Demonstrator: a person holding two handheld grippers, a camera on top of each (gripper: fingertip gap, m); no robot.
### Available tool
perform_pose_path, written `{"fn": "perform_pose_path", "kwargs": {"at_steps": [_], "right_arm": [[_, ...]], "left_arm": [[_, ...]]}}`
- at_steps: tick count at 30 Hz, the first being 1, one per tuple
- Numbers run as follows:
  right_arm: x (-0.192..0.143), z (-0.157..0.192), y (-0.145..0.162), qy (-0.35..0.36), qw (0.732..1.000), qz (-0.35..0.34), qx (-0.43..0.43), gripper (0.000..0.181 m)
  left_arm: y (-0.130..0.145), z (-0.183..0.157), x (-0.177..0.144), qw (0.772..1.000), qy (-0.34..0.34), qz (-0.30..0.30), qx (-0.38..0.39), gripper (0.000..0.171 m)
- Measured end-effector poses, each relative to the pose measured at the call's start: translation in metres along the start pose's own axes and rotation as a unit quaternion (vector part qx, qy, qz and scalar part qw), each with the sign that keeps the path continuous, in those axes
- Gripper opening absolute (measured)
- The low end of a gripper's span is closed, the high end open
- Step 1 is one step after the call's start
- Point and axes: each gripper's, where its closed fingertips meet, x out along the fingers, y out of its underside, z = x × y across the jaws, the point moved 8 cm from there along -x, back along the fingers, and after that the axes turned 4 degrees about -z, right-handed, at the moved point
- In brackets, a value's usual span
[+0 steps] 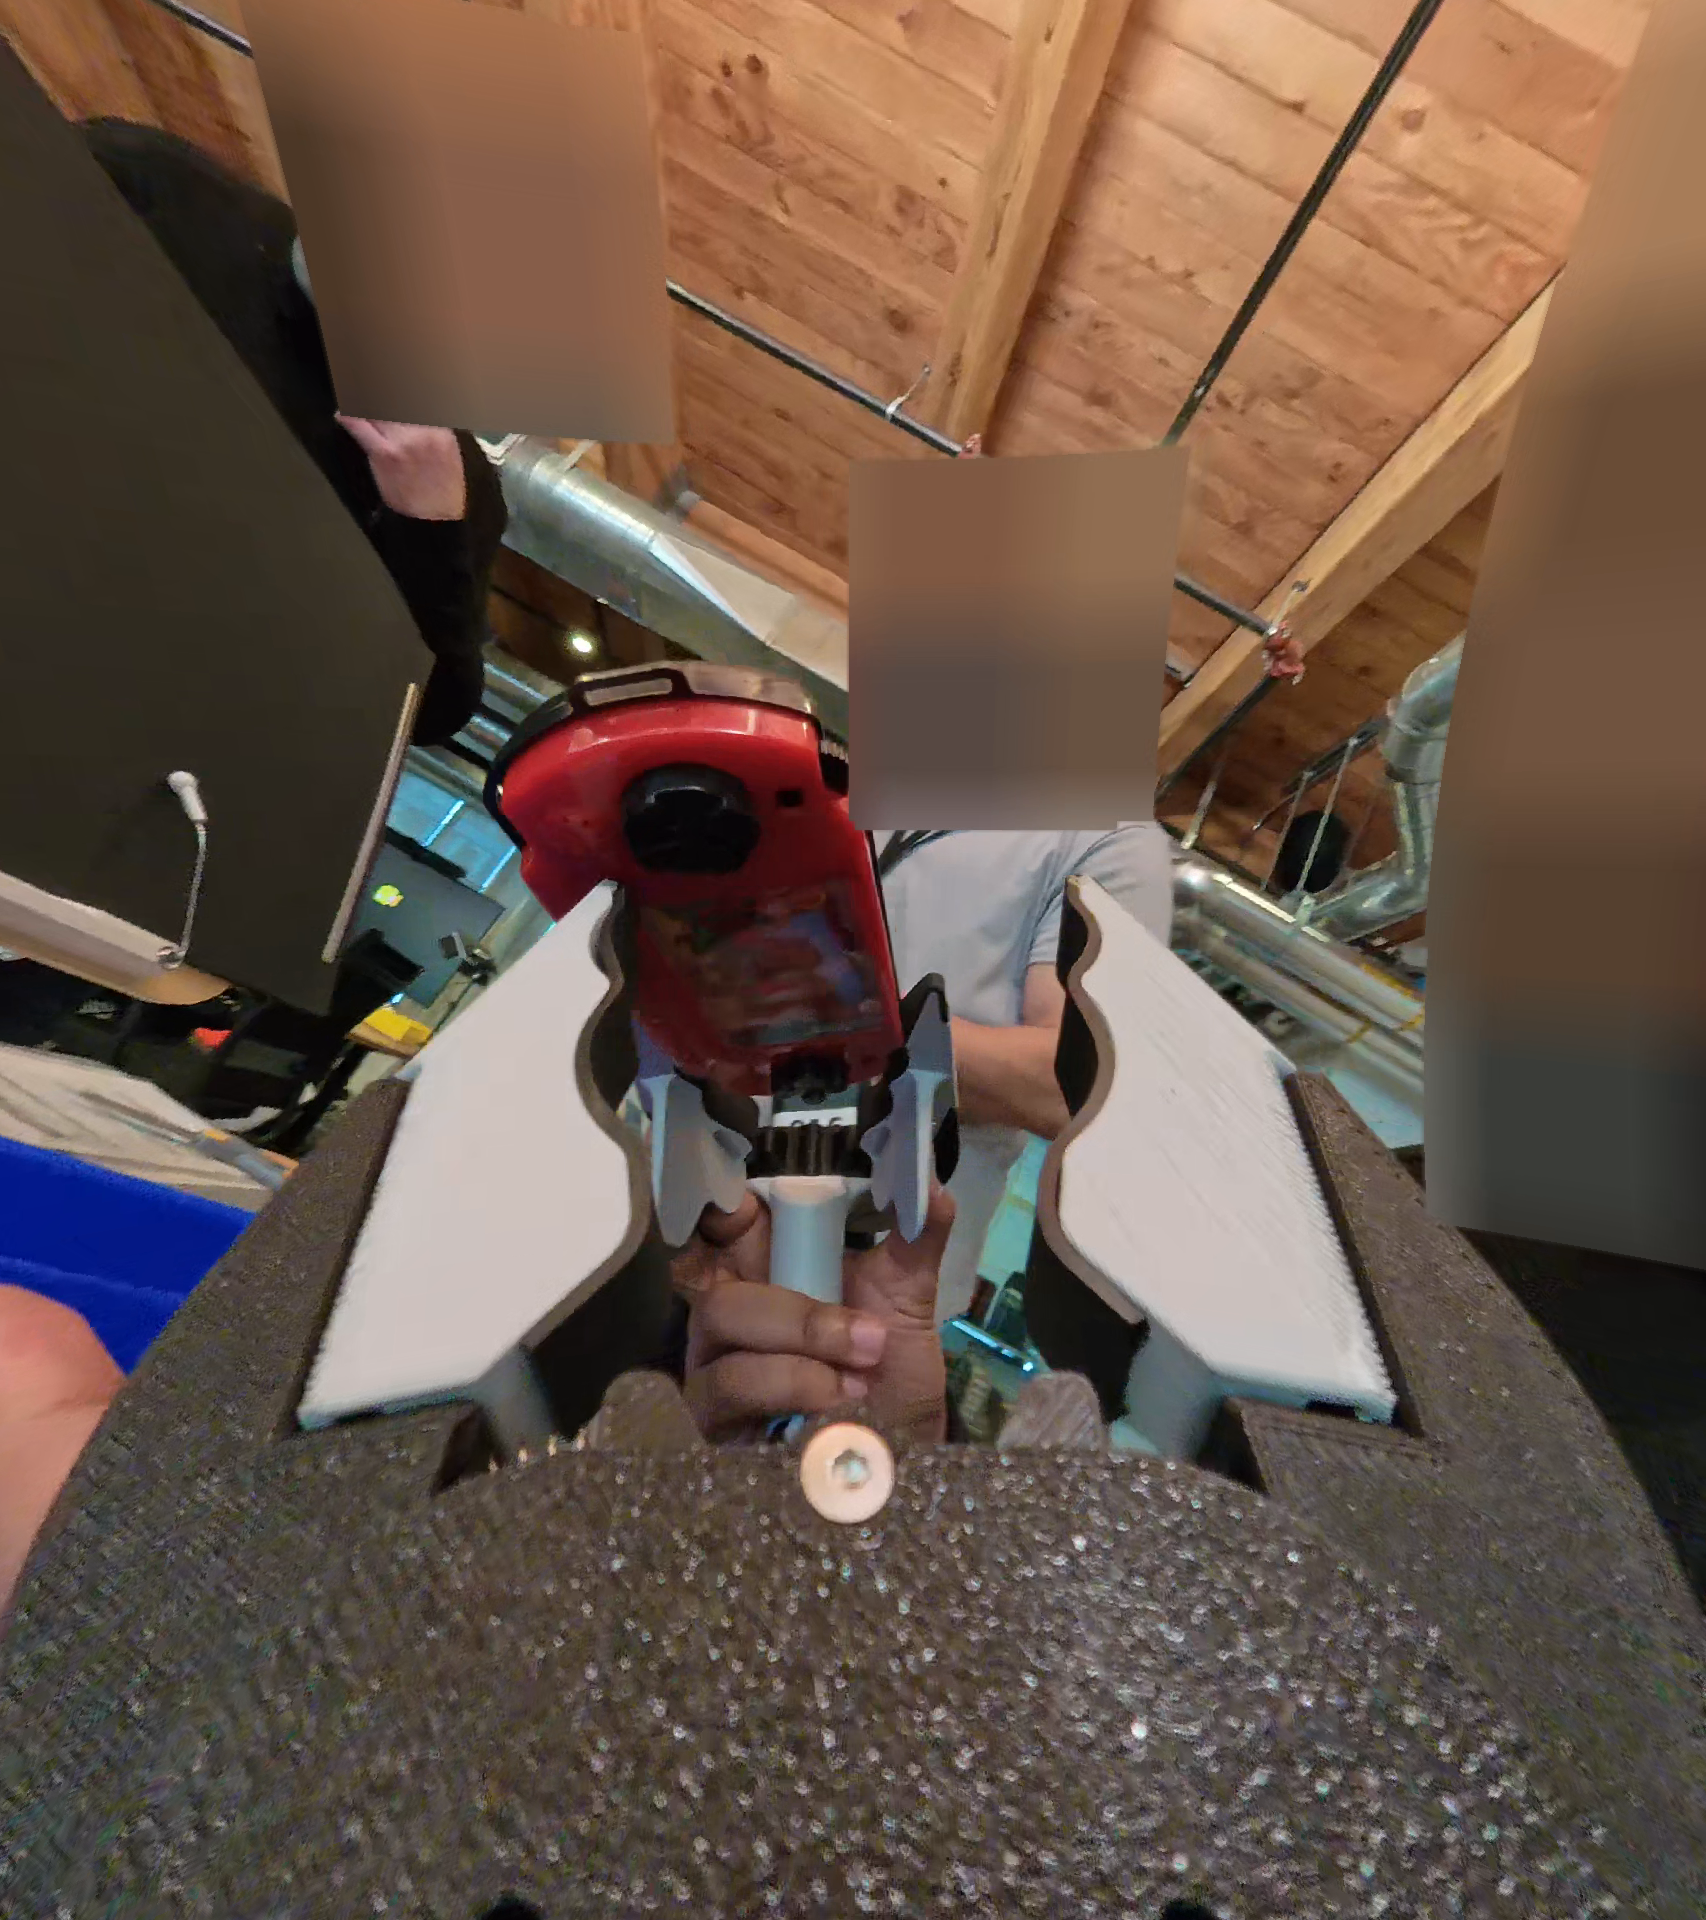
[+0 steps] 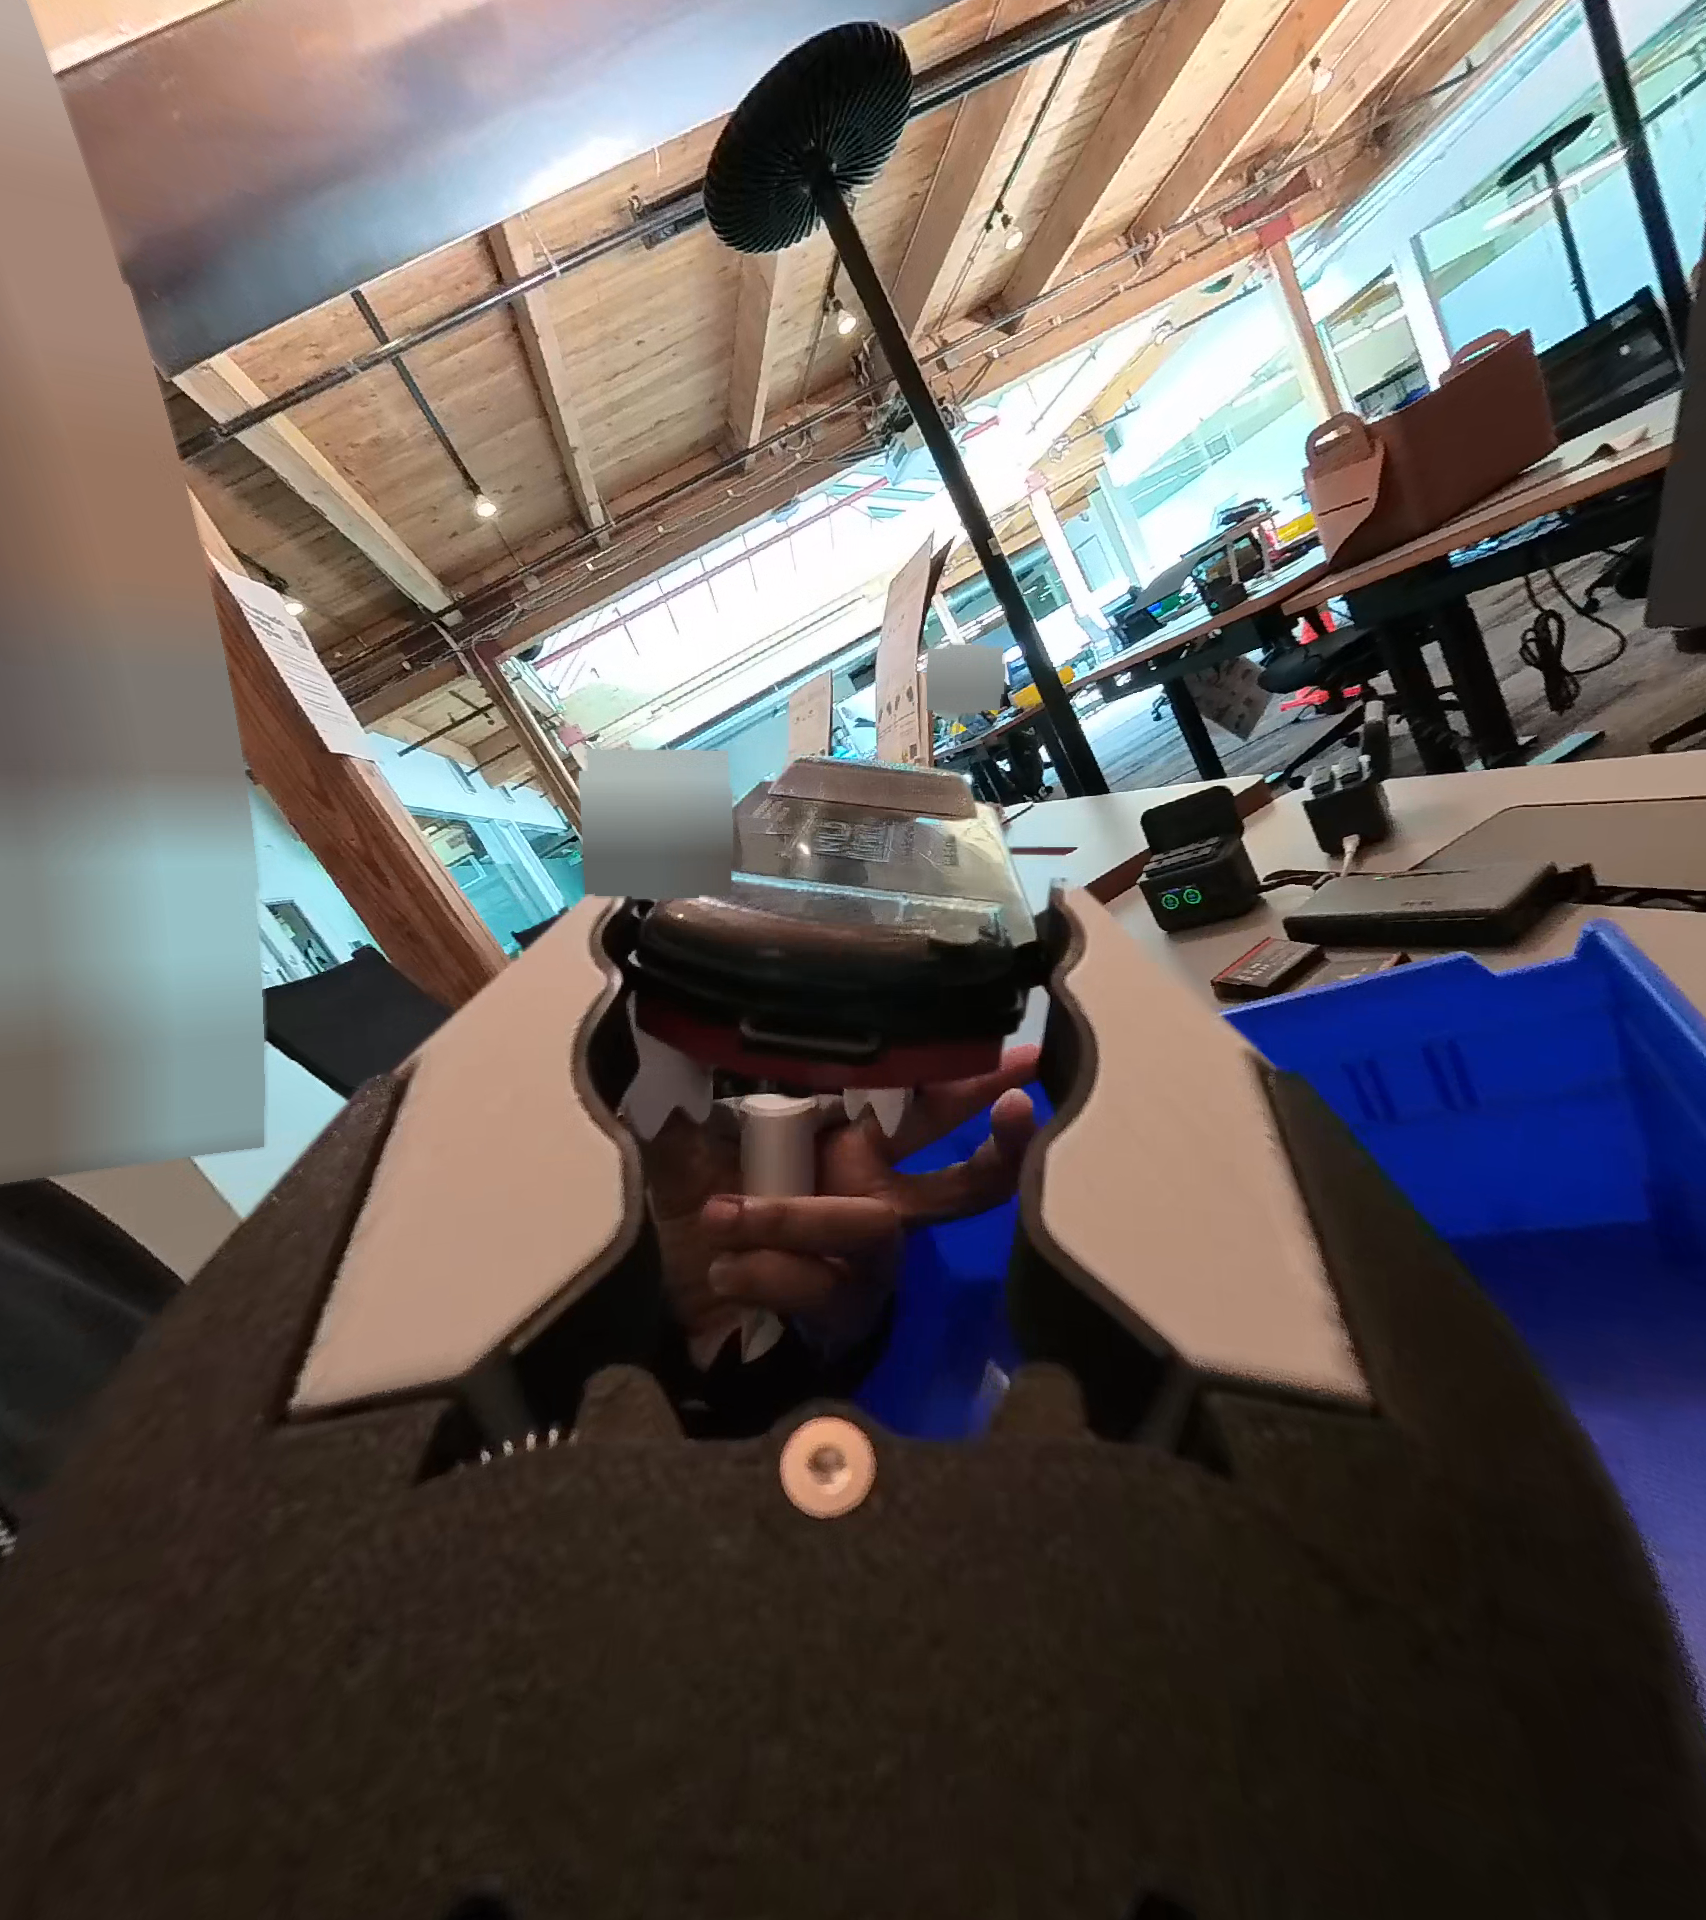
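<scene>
A red and black object point(image 1: 683, 790) with a black knob is held up by a small grey clawed tool point(image 1: 807, 1216) that another person's hand point(image 1: 797, 1340) grips by its handle. My left gripper point(image 1: 838, 904) is open and empty, with the object just beyond its tips. In the right wrist view the same object point(image 2: 859, 883) sits on the clawed tool point(image 2: 774, 1153) over the hand point(image 2: 797, 1247). My right gripper point(image 2: 833, 904) is open, its tips on either side of the object. I cannot tell if they touch it.
A blue bin point(image 2: 1451, 1143) lies below right, also at lower left in the left wrist view point(image 1: 18, 1226). The white table point(image 2: 1067, 831) bears black charger boxes point(image 2: 1192, 862) and a flat black device point(image 2: 1431, 899). A dark board point(image 1: 101, 520) hangs upper left. A person in grey point(image 1: 994, 935) stands behind. Spacing between my two grippers at the tips: around 7 cm.
</scene>
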Motion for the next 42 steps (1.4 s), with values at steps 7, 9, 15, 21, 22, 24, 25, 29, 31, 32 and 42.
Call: {"fn": "perform_pose_path", "kwargs": {"at_steps": [7,9,15,21,22,24,25,29,31,32,42], "right_arm": [[0.002,0.011,0.012,0.012,0.997,0.030,-0.066,0.077],[0.004,0.014,0.016,0.007,0.996,0.039,-0.080,0.078],[0.005,0.017,0.024,-0.010,0.996,0.054,-0.069,0.078],[0.005,0.018,0.034,-0.011,0.995,0.069,-0.064,0.079],[0.004,0.017,0.035,-0.003,0.995,0.078,-0.062,0.078],[0.000,0.013,0.035,0.012,0.994,0.090,-0.063,0.078],[-0.004,0.011,0.033,0.021,0.994,0.087,-0.071,0.078],[-0.016,0.006,0.015,0.057,0.990,0.063,-0.117,0.078],[-0.011,0.008,0.007,0.047,0.989,0.075,-0.119,0.078],[-0.006,0.010,0.004,0.037,0.989,0.084,-0.118,0.078],[0.067,0.027,0.007,-0.087,0.981,0.170,-0.025,0.088]], "left_arm": [[0.009,0.007,0.004,0.992,-0.095,0.043,0.076,0.099],[0.006,0.006,0.003,0.997,-0.067,0.025,0.035,0.103],[-0.001,0.005,-0.001,0.998,-0.061,0.003,0.022,0.079],[-0.005,0.000,-0.001,0.997,-0.054,0.006,0.048,0.078],[-0.006,-0.001,-0.001,0.996,-0.060,0.005,0.063,0.078],[-0.011,-0.003,-0.002,0.991,-0.085,0.006,0.106,0.078],[-0.014,-0.004,-0.004,0.987,-0.100,0.007,0.124,0.077],[-0.022,-0.004,-0.007,0.977,-0.131,0.030,0.164,0.076],[-0.023,-0.006,-0.006,0.976,-0.134,0.038,0.170,0.076],[-0.022,-0.006,-0.006,0.976,-0.129,0.044,0.170,0.076],[-0.011,-0.018,-0.001,0.977,-0.076,0.098,0.173,0.077]]}}
